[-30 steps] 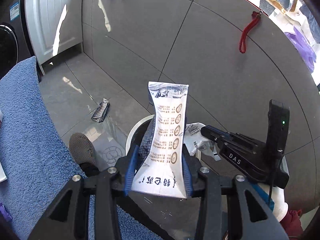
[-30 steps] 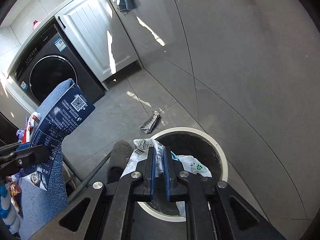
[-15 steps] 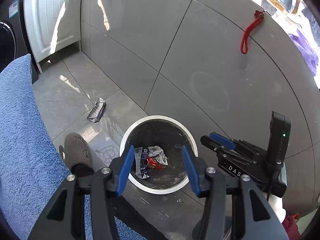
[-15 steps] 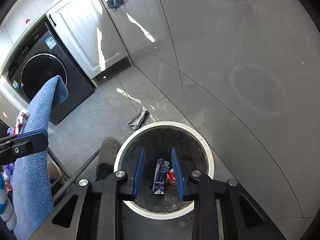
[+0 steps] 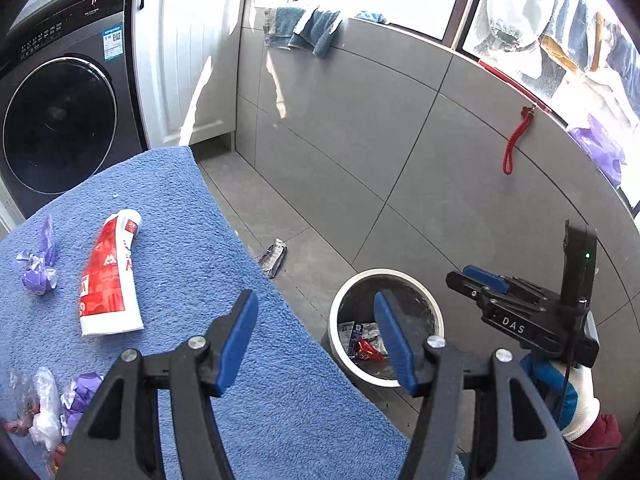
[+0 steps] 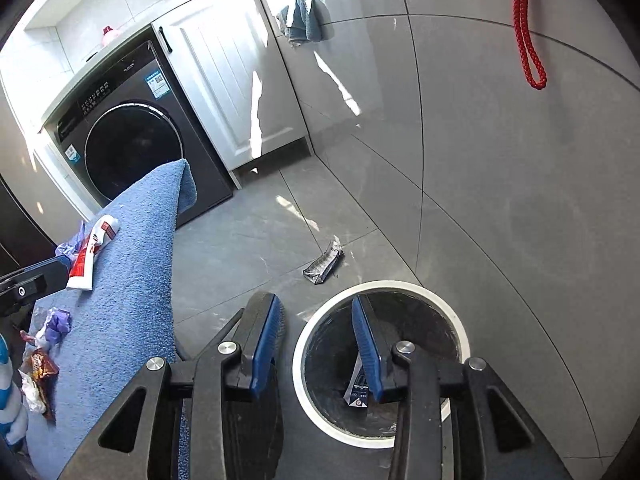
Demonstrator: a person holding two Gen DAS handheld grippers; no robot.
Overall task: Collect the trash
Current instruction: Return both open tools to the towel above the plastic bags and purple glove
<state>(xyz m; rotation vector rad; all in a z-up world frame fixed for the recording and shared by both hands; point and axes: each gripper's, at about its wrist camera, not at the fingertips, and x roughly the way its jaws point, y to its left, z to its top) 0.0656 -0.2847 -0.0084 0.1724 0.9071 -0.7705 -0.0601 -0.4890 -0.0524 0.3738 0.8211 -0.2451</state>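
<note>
Blue towel covers the table, and there's trash on it: a red-and-white tube, purple wrappers to its left, more scraps at the near edge. Left gripper hangs over the towel's edge, jaws spread wide, nothing in them. Right gripper sits above the bin, jaws apart and bare. Down in the bin, a blue carton and a red wrapper. One silver wrapper lies on the floor near the bin.
</note>
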